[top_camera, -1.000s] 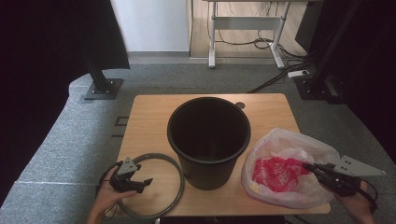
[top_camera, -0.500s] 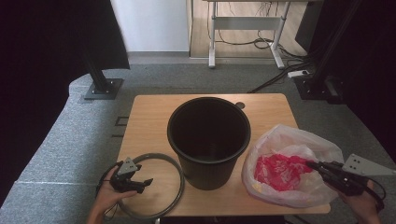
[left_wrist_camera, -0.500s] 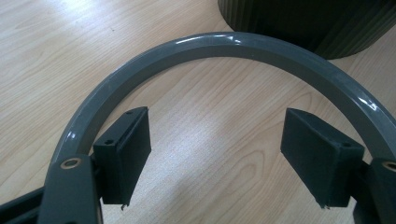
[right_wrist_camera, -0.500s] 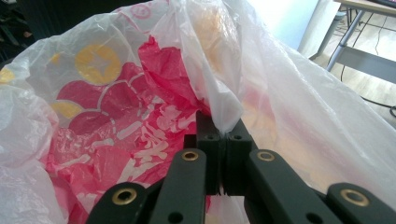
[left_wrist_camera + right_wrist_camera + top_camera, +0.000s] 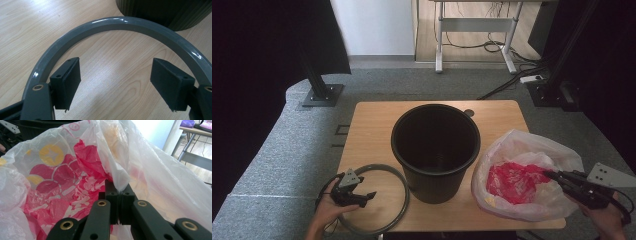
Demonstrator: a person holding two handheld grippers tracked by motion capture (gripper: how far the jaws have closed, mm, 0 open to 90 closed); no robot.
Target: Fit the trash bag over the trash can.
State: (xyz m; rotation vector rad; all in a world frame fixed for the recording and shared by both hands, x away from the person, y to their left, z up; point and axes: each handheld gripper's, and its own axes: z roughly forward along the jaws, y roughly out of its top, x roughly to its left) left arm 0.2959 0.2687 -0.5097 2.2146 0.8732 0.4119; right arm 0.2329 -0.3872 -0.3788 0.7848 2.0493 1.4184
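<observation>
High view. My right gripper (image 5: 548, 174), held in my right hand (image 5: 607, 220) at the near right corner of the wooden table (image 5: 377, 125), has its jaws pressed together on a fold of the plastic bag (image 5: 527, 175). The bag is translucent white with a red and yellow print; it lies on the right side of the table, just beside the black bucket (image 5: 435, 150), which stands upright at the table's centre with its mouth open to the camera.

Right gripper view. My two black jaws meet with a pinch of thin white film caught between their pads (image 5: 113, 200). The bag (image 5: 62, 182) billows up and around the jaws, its red print lying directly behind them.

Left side, high view. My left gripper (image 5: 371, 196), in my left hand (image 5: 329, 212), sits low over the near left corner of the table, above the grey ring (image 5: 402, 192) that lies flat there, just beside the bucket's base.

Left gripper view. My jaws are spread wide, holding nothing. The ring (image 5: 120, 23) arcs across the wood ahead of them, its curve running behind both pads (image 5: 68, 80). Whether the pads touch the ring cannot be told. The ribbed wall of the bucket (image 5: 162, 11) stands just beyond the ring.
</observation>
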